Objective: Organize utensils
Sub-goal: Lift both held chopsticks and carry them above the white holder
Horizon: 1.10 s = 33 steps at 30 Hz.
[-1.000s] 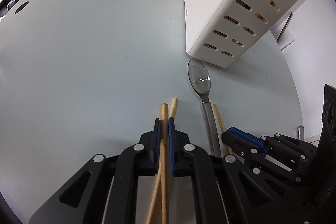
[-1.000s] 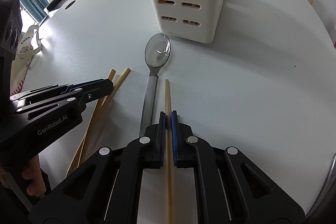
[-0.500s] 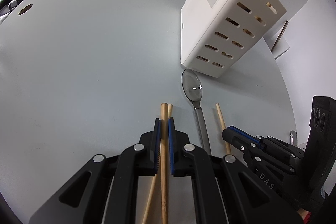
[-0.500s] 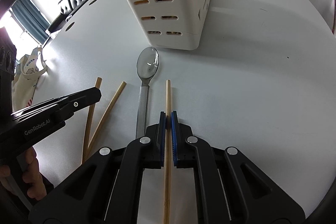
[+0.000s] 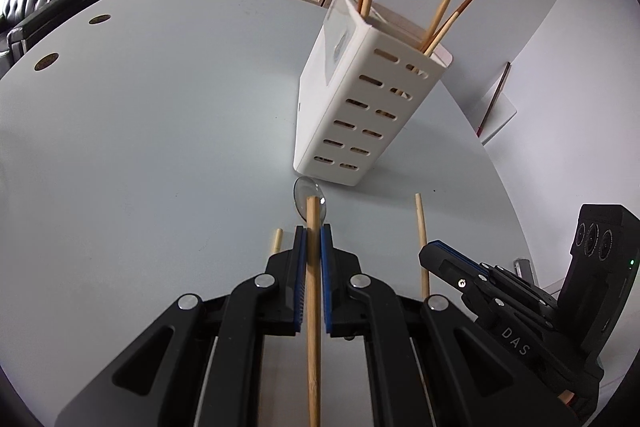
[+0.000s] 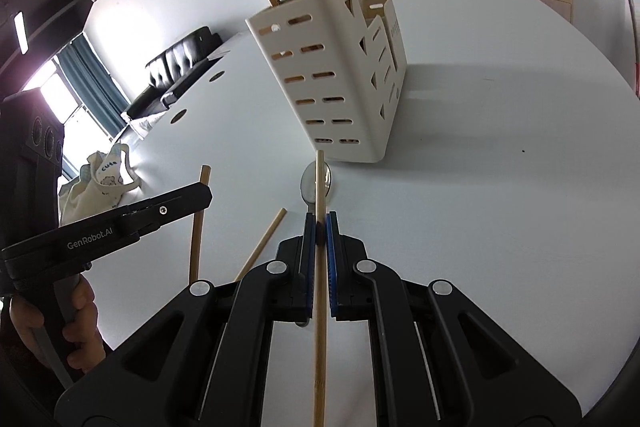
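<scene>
A white slotted utensil holder (image 5: pixel 360 99) stands on the grey table and holds several chopsticks; it also shows in the right wrist view (image 6: pixel 340 83). My left gripper (image 5: pixel 313 233) is shut on a wooden chopstick (image 5: pixel 313 291), held above the table. My right gripper (image 6: pixel 319 221) is shut on another wooden chopstick (image 6: pixel 319 307), also lifted; it shows in the left wrist view (image 5: pixel 440 255) too. A metal spoon (image 6: pixel 310 183) lies in front of the holder, partly hidden behind the held chopsticks. One loose chopstick (image 6: pixel 262 245) lies on the table left of the spoon.
The round grey table (image 5: pixel 160 107) has cable holes at its far left. A black sofa (image 6: pixel 180 59) and a cloth bag (image 6: pixel 100 179) are beyond the table's left edge. A white board (image 5: pixel 496 115) leans at the right wall.
Both grippers have risen off the table with their chopsticks and tilted up, so the holder's top now shows. One chopstick stayed on the table.
</scene>
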Motion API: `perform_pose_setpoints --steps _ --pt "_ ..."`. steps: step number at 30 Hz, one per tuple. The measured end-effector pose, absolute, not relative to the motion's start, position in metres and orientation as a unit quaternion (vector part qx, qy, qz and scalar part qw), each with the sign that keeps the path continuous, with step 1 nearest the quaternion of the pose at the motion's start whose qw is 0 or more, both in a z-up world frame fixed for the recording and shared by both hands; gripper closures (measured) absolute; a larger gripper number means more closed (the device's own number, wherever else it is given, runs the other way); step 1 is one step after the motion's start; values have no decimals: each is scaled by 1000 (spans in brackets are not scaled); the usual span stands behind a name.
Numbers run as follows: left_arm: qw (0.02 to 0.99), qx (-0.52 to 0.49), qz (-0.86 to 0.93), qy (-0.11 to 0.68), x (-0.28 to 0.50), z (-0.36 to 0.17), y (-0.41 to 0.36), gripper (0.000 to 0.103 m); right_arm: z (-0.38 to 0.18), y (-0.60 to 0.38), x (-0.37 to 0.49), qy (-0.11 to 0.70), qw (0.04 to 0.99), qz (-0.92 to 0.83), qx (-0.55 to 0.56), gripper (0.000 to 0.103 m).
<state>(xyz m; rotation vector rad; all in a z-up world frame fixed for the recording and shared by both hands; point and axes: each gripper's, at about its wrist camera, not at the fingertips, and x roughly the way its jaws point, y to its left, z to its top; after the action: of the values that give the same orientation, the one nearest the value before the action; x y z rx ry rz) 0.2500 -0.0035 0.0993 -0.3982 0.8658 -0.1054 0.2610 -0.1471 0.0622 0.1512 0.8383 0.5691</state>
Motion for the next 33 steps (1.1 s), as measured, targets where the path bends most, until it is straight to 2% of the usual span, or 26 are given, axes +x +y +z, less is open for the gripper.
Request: perform_pose_setpoints --steps 13,20,25,33 --pt "925 -175 -82 327 230 153 -22 96 114 -158 237 319 908 265 65 99" --pt "963 -121 -83 227 221 179 -32 96 144 -157 226 249 929 269 51 99" --pt "970 -125 -91 188 224 190 -32 96 169 -157 218 192 939 283 40 99" --pt "982 -127 -78 112 221 211 -28 96 193 -159 221 147 947 284 42 99"
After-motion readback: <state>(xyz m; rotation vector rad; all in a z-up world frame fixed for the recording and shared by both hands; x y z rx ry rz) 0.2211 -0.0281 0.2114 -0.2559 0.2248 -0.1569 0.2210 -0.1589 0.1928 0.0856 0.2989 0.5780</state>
